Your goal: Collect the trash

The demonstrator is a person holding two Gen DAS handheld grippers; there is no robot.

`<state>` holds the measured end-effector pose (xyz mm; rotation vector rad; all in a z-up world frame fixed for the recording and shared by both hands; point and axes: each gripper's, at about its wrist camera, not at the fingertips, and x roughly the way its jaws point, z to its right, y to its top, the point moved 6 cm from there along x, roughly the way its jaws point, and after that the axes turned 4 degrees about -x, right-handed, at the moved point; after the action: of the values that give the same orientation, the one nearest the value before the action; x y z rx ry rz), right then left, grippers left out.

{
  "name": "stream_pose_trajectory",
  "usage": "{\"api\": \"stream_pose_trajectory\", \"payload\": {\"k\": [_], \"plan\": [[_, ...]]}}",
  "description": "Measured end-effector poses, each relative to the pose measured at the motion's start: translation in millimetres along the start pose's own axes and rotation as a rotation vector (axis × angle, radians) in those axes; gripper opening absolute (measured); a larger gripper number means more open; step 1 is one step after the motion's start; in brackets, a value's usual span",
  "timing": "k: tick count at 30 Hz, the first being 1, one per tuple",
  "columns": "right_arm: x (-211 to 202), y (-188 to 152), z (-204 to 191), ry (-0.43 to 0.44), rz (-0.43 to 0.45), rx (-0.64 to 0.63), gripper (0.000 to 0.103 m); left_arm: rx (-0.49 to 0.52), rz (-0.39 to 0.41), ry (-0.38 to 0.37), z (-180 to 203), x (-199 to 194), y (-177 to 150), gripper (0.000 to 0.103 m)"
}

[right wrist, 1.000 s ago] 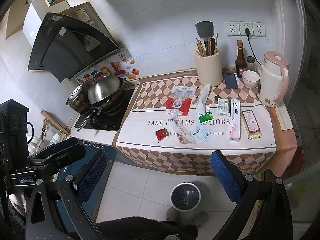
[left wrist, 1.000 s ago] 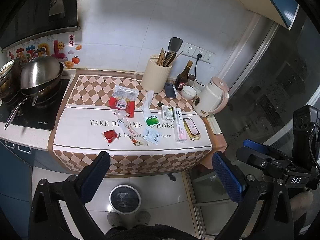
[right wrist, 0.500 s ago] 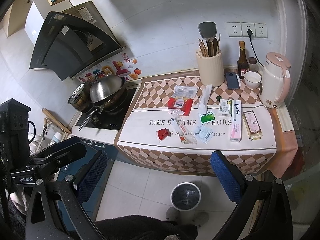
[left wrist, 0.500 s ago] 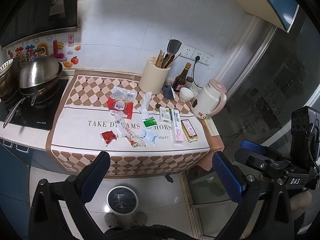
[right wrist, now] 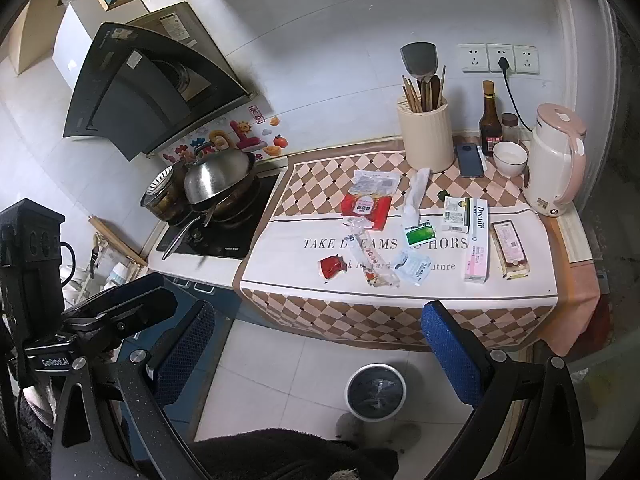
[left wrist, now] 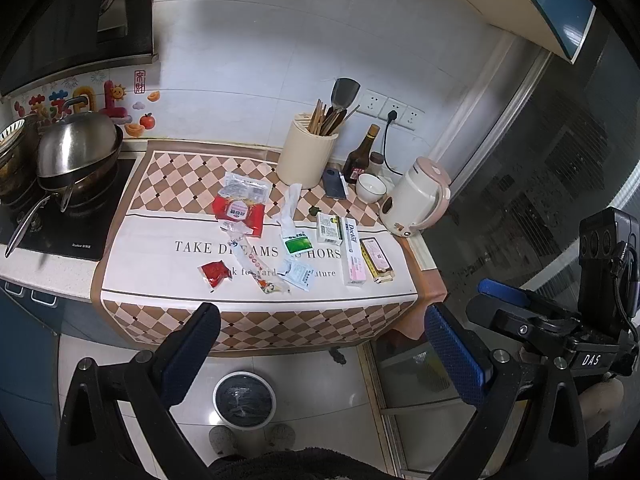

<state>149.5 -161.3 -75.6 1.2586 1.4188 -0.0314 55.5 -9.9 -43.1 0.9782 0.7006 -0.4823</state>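
Several wrappers and boxes lie on the checkered cloth [left wrist: 168, 264] of the counter: a small red sachet [left wrist: 215, 272] [right wrist: 330, 267], a red snack pack [left wrist: 239, 213] [right wrist: 366, 207], a green-and-white sachet [left wrist: 297, 243] [right wrist: 419, 235], a pale blue sachet [left wrist: 298, 275], a pink-white Doctor box [left wrist: 354, 254] [right wrist: 477, 244] and a yellow bar pack [left wrist: 376, 260]. A round white bin [left wrist: 244, 399] [right wrist: 375, 392] stands on the floor below. My left gripper [left wrist: 320, 344] is open and empty, held back from the counter. My right gripper [right wrist: 316, 344] is open and empty too.
A steel wok [left wrist: 76, 148] and pots sit on the hob at left. A cream utensil holder [left wrist: 307, 160], a sauce bottle [left wrist: 362, 156], a phone [left wrist: 335, 184], a white bowl [left wrist: 371, 188] and a pink-white kettle [left wrist: 416, 196] stand at the back right. A glass door [left wrist: 540, 184] is on the right.
Both grippers have drifted slightly back from the counter, so the scene looks a little smaller and shifted left in the left wrist view. Nothing on the counter has moved.
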Motion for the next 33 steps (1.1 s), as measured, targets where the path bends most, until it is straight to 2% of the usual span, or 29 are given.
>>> {"api": "stream_pose_trajectory", "payload": {"k": [11,13,14,16,18,20,22,24,28,33], "plan": [[0.6,-0.5,-3.9,0.003,0.003,-0.001,0.103,0.005,-0.001,-0.010,6.0,0.7,0.8,0.103],[0.8,-0.1,-5.7,0.000,0.007,0.004,0.103,0.009,0.002,0.009,4.9,2.4,1.2,0.103],[1.8,1.7,-6.2,-0.006,0.009,0.007,0.103,0.023,0.013,0.047,2.5,4.3,2.7,0.103],[3.5,5.6,-4.8,-0.056,0.033,0.025,0.103,0.063,0.061,0.182,-5.5,10.5,9.7,0.103],[8.0,9.8,1.6,-0.145,0.061,0.057,0.103,0.086,0.109,0.320,-17.4,21.7,19.8,0.103],[14.8,12.5,12.6,-0.239,0.083,0.094,0.103,0.086,0.142,0.408,-29.9,36.3,28.8,0.103],[22.0,13.0,31.9,-0.380,0.114,0.137,0.103,0.074,0.169,0.490,-43.0,58.0,39.3,0.103],[29.8,13.4,53.9,-0.462,0.135,0.187,0.103,0.063,0.159,0.536,-52.5,86.9,47.2,0.103],[61.5,5.1,127.2,-0.481,0.101,0.366,0.103,0.055,0.049,0.559,-53.8,164.3,52.7,0.103],[106.8,0.4,232.0,-0.552,0.007,0.414,0.103,0.124,-0.092,0.588,-30.4,282.2,52.1,0.103]]}}
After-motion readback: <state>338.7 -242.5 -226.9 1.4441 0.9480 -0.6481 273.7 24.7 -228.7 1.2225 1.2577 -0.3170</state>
